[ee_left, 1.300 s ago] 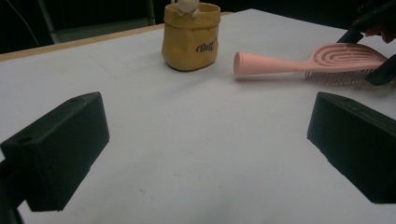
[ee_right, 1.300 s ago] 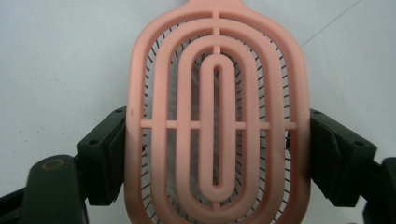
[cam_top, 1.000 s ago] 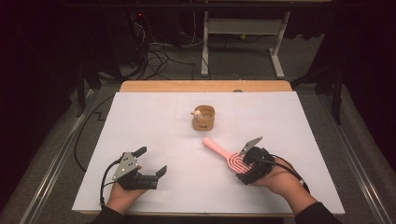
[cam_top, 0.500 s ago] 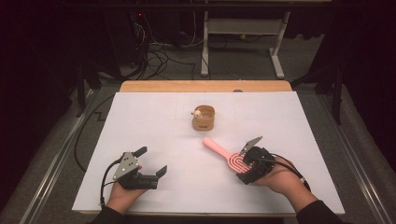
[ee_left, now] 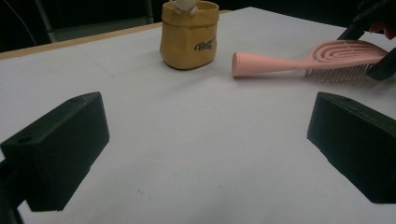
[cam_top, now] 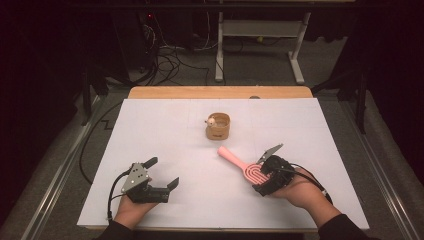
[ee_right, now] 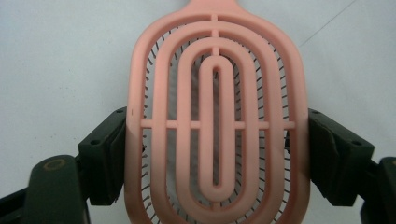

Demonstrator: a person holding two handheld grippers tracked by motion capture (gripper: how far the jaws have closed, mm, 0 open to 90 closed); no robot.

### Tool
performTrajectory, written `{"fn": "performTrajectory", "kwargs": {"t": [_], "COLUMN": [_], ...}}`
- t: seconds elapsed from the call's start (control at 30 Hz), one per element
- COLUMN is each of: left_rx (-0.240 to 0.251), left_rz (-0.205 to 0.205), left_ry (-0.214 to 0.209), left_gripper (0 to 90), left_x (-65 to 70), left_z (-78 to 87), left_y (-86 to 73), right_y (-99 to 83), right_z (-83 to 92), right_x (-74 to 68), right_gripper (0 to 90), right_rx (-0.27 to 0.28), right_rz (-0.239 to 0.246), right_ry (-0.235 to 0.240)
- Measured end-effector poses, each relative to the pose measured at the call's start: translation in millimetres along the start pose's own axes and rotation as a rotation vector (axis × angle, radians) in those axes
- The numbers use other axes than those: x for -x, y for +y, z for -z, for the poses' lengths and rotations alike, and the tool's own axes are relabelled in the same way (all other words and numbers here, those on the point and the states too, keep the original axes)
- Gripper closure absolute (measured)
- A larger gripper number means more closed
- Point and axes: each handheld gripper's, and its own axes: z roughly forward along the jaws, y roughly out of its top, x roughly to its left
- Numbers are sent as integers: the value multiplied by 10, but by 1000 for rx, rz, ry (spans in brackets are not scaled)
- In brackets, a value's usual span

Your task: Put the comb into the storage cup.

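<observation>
The pink hairbrush lies near the table's right front corner, head clenched in the right hand-held gripper. Toward the far edge stands a yellow pouch, its script lettering unreadable. Left hand-held gripper released, empty.

Pink hairbrush, yellow pouch with dark lettering, white table cover

A dark script word, seemingly "Gotti", stands on the yellow pouch-shaped pot.
</observation>
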Motion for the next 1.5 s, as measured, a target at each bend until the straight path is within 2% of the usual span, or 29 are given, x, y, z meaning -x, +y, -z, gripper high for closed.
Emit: {"fn": "performTrajectory", "kwargs": {"t": [0.2,0.5,0.57,0.67,0.8,0.93,1.07,1.17,1.27,1.33,1.43,1.5], "left_rx": [-2,-4,2,10,45,52,56,46,15,13,8,-6], "left_rz": [-2,-17,1,13,16,-5,-28,-31,-67,-88,-93,-118], "left_ry": [-2,6,10,29,53,51,38,36,46,47,39,37], "left_gripper": [0,0,0,0,0,0,0,0,0,0,0,0], "left_x": [3,24,17,-5,-26,17,97,142,194,224,251,271], "left_z": [-2,-23,-27,-34,-55,-201,-357,-426,-467,-476,-476,-479], "left_y": [-1,16,29,97,293,439,518,502,435,379,314,285], "right_y": [6,48,52,55,77,116,153,183,204,214,223,231], "right_z": [48,146,163,178,205,215,215,210,206,192,159,137], "right_x": [-23,-94,-111,-127,-138,-141,-166,-186,-215,-234,-268,-290], "right_gripper": [201,200,200,200,200,200,200,200,200,200,200,200], "right_rx": [12,23,30,41,45,50,49,54,53,55,63,68], "right_rz": [-3,45,52,65,81,91,102,112,121,125,128,132], "right_ry": [17,14,17,22,25,30,34,48,53,58,65,71]}}
